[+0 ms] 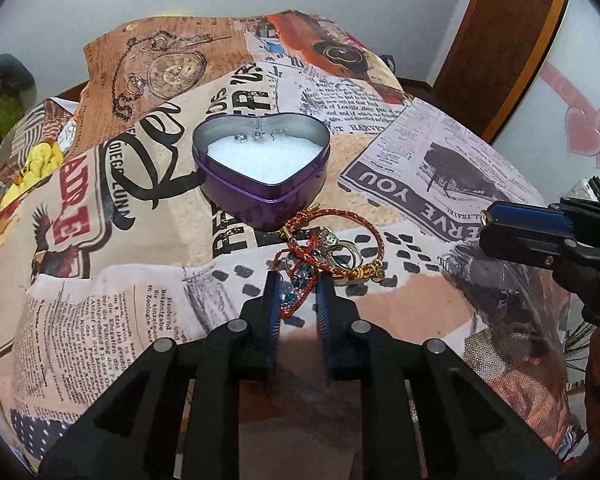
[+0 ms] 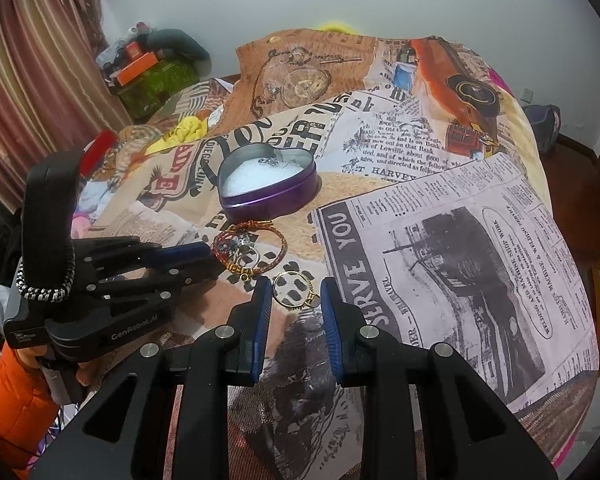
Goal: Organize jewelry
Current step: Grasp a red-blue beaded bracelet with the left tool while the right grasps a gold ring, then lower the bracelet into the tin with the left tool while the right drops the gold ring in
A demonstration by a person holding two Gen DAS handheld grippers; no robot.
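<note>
The left gripper (image 1: 297,280) stands narrowly parted over the tangled jewelry pile (image 1: 328,254), pinching nothing I can discern. Only the right wrist view shows the gold ring (image 2: 290,285) between the right gripper's (image 2: 296,286) open jaws, below the heart tin (image 2: 266,184) mid-bedspread (image 2: 440,240).

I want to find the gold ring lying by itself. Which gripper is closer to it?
Right. The right gripper has the gold ring between its fingertips; the left gripper is off to the side, at the bracelet pile.

The heart-shaped tin (image 1: 262,172) is sitting mid-frame on the printed cloth (image 1: 100,280), with the jewelry pile (image 1: 328,252) lying just below it.
</note>
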